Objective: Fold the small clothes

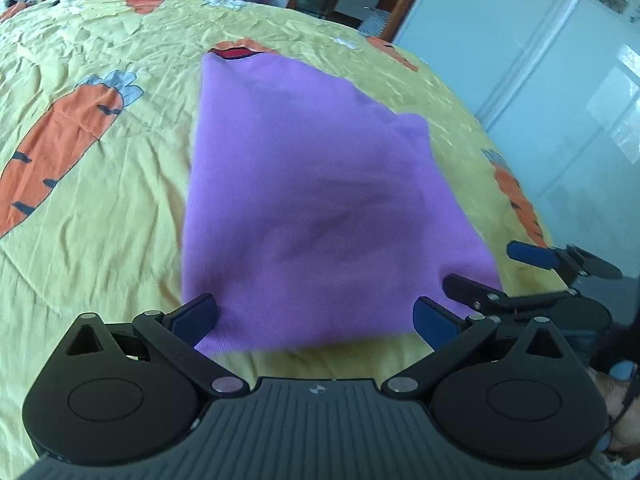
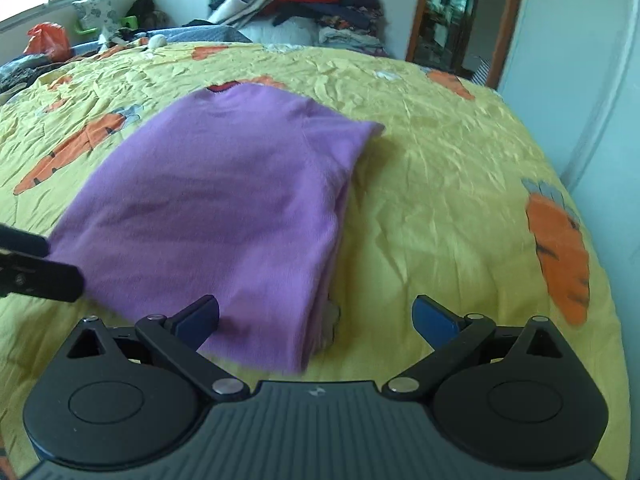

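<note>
Now soft purple knit garment (image 1: pixel 304 184) folded rectangular on crinkled yellow bedspread (image 1: pixel 100 220).

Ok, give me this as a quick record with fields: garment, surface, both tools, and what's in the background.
garment: purple top, partly folded, lying flat, red trim at the far end
surface: yellow bedspread with carrot prints
left tool: open, at the top's near edge, holding nothing
right tool: open, at the top's near right corner, holding nothing
background: clothes pile beyond the bed, doorway to the right
fold state: right side doubled over in layers; no further fold under way
</note>
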